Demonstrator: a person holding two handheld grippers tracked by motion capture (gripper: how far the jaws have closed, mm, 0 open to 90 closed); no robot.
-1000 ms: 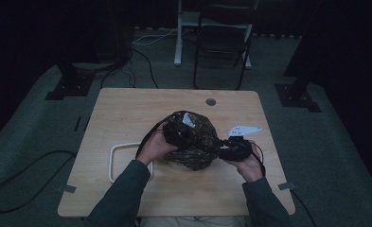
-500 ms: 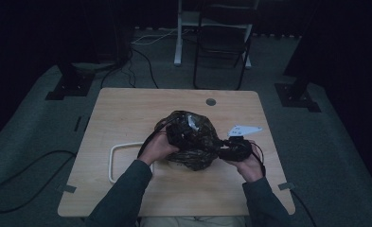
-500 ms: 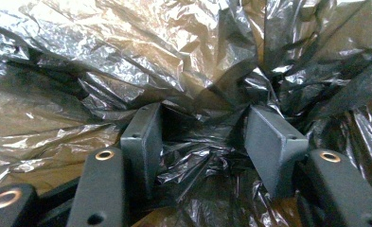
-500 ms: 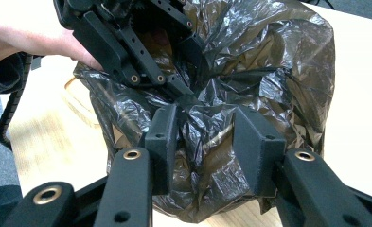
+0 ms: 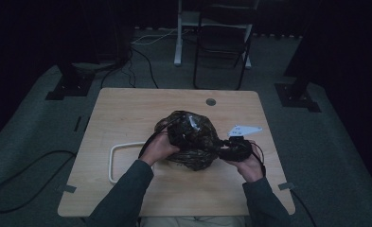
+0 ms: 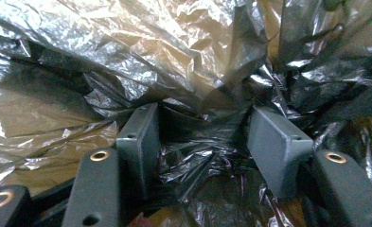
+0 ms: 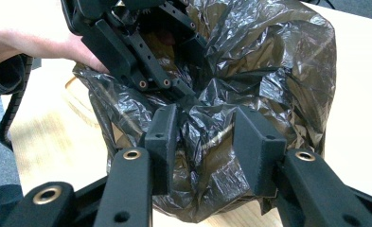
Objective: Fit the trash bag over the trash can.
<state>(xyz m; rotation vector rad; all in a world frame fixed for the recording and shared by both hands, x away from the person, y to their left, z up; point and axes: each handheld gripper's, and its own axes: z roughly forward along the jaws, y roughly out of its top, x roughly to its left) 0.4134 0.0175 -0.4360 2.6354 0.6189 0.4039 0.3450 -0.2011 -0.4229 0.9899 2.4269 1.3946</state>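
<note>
Crumpled dark plastic bag [image 5: 191, 142] near the middle of the tabletop [image 5: 127, 113], toward its right edge, left gripper [image 6: 202, 130] pressed into the bag with jaws spread, folds bunched between them, right gripper [image 7: 205, 127] jaws apart against the bag's side, white loop [image 5: 112, 161] by the left edge

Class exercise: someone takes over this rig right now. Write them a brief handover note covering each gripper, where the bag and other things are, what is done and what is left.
Left gripper: jaws open, pushed into crumpled film on the far side of the dark plastic bag.
Right gripper: jaws open around a bunched fold on the near side, not clamped.
The bag sits mid-table, bulging; its contents cannot be made out. A white loop lies to its left on the table.
Done: both grippers are at the bag.
Left: probably close on the film and work the bag.
</note>
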